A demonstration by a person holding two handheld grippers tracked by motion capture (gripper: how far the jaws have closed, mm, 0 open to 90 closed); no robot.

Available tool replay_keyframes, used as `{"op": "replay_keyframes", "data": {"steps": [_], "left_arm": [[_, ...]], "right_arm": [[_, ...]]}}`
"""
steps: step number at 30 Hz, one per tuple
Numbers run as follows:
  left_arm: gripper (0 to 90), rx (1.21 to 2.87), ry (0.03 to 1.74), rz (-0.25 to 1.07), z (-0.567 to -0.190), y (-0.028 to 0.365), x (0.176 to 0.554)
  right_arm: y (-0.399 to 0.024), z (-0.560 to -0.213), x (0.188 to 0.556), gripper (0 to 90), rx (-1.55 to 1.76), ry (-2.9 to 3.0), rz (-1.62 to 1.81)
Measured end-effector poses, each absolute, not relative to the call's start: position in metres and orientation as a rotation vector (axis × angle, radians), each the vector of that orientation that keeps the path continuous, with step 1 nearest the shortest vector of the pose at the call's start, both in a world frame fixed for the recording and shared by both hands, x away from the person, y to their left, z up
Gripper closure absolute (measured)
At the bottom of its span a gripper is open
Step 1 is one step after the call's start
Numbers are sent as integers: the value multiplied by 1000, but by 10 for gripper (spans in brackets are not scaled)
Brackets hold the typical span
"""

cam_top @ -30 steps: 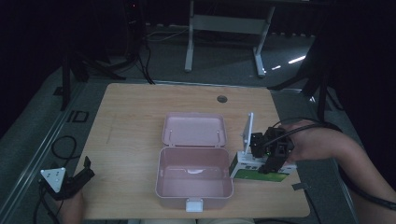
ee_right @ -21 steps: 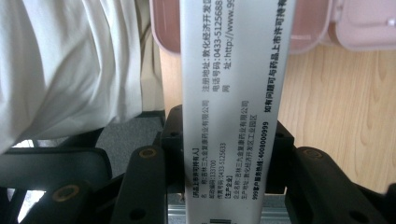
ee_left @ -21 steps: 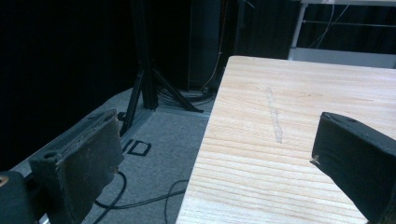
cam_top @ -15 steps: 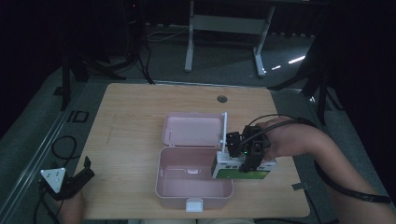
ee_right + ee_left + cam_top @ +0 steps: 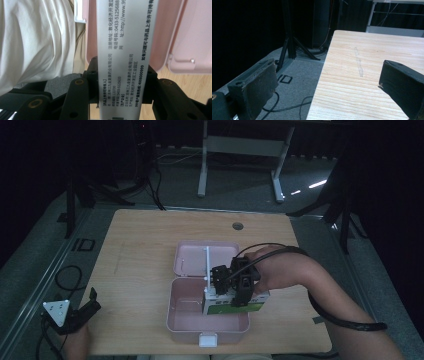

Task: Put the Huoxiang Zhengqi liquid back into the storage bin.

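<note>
Lower the white-and-green carton (image 5: pixel 235 304) level into the open pink case (image 5: pixel 185 317) just below the right claw (image 5: pixel 231 289), keeping its long side along the walls so no corner catches, then let go. The claw is clamped across the carton's narrow printed side. The left claw (image 5: pixel 75 315) rests apart, gaping, at the counter (image 5: pixel 145 240) edge.

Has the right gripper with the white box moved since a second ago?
Yes. The right gripper, shut on the white box, went left from the table's right side to over the pink case.

Wooden table (image 5: pixel 150 250) on grey floor (image 5: pixel 45 250), dark room.
</note>
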State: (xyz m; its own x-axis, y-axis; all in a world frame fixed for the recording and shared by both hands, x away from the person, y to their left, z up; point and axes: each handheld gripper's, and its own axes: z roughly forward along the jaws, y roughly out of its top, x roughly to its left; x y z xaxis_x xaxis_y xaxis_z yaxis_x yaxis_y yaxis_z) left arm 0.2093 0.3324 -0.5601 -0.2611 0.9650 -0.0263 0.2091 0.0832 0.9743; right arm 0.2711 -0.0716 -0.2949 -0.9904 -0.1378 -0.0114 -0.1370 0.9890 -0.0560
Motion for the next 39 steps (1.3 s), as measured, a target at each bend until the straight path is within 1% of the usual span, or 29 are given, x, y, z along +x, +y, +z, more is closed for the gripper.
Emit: {"op": "replay_keyframes", "data": {"steps": [8,12,13,26,39], "left_arm": [[20,1194,1594,1244,-560,332,210],[20,1194,1594,1243,-560,332,209],[20,1195,1594,1243,-560,332,209],[20,1199,1592,1246,-560,332,210],[20,1201,1589,1244,-560,332,210]], "right_arm": [[-49,-317,275,618,-219,3134,-94],[-41,-336,275,618,-231,3150,-85],[-41,-336,275,618,-231,3150,-85],[-42,-387,292,617,-161,3197,-137],[-40,-422,299,617,-136,3230,-145]]}}
